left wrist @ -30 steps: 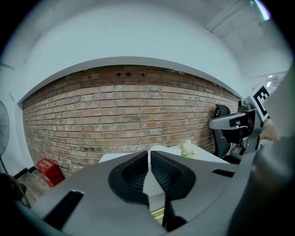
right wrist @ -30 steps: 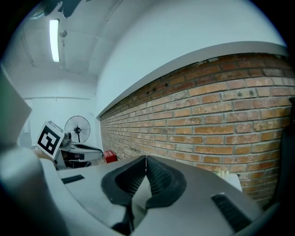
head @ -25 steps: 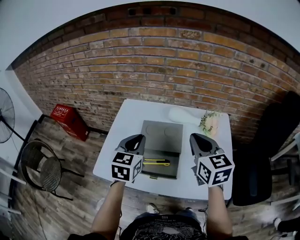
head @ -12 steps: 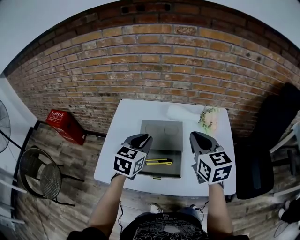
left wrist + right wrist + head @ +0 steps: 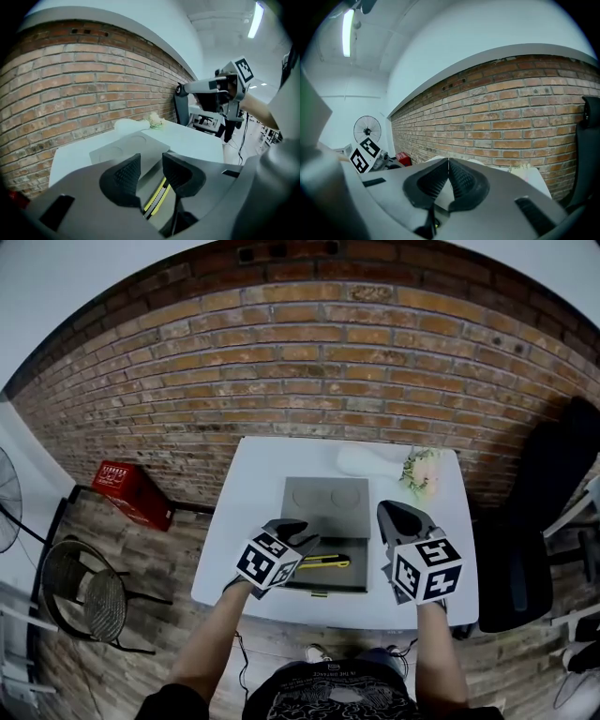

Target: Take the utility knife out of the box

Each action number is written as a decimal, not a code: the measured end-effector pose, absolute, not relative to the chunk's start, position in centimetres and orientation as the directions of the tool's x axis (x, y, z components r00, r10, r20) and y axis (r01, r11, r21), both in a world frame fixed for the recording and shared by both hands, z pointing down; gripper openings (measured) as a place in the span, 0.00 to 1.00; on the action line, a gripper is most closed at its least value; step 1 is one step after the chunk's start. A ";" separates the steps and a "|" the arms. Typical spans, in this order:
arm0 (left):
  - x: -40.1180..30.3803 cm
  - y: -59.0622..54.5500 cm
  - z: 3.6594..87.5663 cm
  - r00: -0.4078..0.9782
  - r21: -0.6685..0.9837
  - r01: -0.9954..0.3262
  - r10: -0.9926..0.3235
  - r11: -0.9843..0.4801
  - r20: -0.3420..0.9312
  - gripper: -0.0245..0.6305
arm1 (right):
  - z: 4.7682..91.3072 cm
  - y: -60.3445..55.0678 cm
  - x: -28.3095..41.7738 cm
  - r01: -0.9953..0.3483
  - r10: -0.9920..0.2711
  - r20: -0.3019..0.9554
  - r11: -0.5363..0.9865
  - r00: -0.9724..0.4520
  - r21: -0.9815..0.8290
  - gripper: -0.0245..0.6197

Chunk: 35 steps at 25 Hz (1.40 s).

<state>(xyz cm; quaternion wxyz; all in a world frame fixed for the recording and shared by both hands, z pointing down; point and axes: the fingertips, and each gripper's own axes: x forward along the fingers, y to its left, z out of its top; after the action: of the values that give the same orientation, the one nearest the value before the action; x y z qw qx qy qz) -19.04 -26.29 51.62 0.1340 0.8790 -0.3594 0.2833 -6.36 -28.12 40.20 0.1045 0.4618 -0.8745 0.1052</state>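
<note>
The left tool (image 5: 150, 160) has just been opening its jaws, and they stand apart with nothing pressed between their ribbed pads. In the left gripper view the slim yellow-and-black utility knife (image 5: 157, 196) shows through the gap, below the tips and roughly in line with them, but not touched. The knife lies flat on the floor of the shallow grey box (image 5: 325, 589), whose lid is folded back toward the red brick wall (image 5: 309, 362). The left tool tilts down over the box's left edge, near the knife's left end. The right tool (image 5: 448, 165) is closed on nothing and hangs to the right of the box, apart from it, so nothing steadies the box on the white bench (image 5: 251, 474). The likely trouble is the knife's flatness. The pads could scrape the box floor and skid over the handle, or close on its end only, so that it tips or drops on the lift. A jaw catching the box wall could drag the unheld box across the bench. A white vase of pale flowers (image 5: 419, 471) lies at the far right corner, well clear.
</note>
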 end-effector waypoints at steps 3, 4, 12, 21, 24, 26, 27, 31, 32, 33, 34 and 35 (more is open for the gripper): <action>-18.3 -25.7 53.6 0.589 0.023 -0.651 -0.486 -0.759 0.646 0.30 | 40.3 -28.3 -6.2 -0.833 -0.789 0.283 0.546 -0.546 -0.087 0.07; -18.0 -25.5 54.2 0.591 0.022 -0.633 -0.464 -0.774 0.660 0.30 | 40.4 -28.4 -6.1 -0.835 -0.790 0.284 0.543 -0.544 -0.088 0.07; -16.3 -23.7 59.2 0.577 0.043 -0.492 -0.289 -0.869 0.764 0.37 | 40.9 -28.8 -5.6 -0.848 -0.799 0.296 0.523 -0.523 -0.085 0.07; -16.4 -22.6 63.2 0.509 0.072 -0.398 -0.155 -0.914 0.847 0.40 | 41.6 -28.9 -4.8 -0.864 -0.809 0.313 0.496 -0.497 -0.089 0.07; -16.4 -22.6 64.0 0.473 0.054 -0.380 -0.144 -0.924 0.869 0.40 | 41.9 -28.9 -4.4 -0.871 -0.814 0.318 0.484 -0.485 -0.090 0.07; -16.4 -22.8 64.2 0.455 0.038 -0.361 -0.141 -0.932 0.879 0.40 | 41.9 -28.9 -4.2 -0.875 -0.818 0.321 0.476 -0.478 -0.092 0.07; -16.3 -22.8 64.3 0.453 0.038 -0.350 -0.134 -0.936 0.882 0.40 | 42.0 -28.9 -4.2 -0.877 -0.819 0.322 0.472 -0.475 -0.093 0.07; -16.1 -23.0 64.9 0.424 0.013 -0.316 -0.129 -0.949 0.897 0.39 | 42.3 -28.9 -3.5 -0.884 -0.822 0.334 0.458 -0.461 -0.094 0.07; -16.0 -22.9 65.0 0.426 0.032 -0.316 -0.112 -0.948 0.898 0.39 | 42.4 -28.9 -3.3 -0.887 -0.823 0.339 0.452 -0.455 -0.094 0.07; -15.9 -22.7 65.1 0.429 0.051 -0.316 -0.095 -0.948 0.898 0.39 | 42.5 -28.9 -3.1 -0.889 -0.824 0.342 0.447 -0.451 -0.096 0.07; -15.9 -22.6 65.1 0.427 0.058 -0.316 -0.087 -0.947 0.900 0.39 | 42.6 -28.9 -3.0 -0.891 -0.825 0.344 0.443 -0.448 -0.099 0.07; -16.0 -22.6 65.0 0.422 0.056 -0.317 -0.088 -0.947 0.902 0.39 | 42.7 -28.9 -3.0 -0.892 -0.825 0.345 0.441 -0.447 -0.101 0.07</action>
<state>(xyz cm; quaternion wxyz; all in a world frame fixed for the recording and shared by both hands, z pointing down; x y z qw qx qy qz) -15.98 -22.62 64.99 0.1094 0.8360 -0.1212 0.5239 -3.03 -28.94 42.69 0.1232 0.5111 -0.8398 0.1353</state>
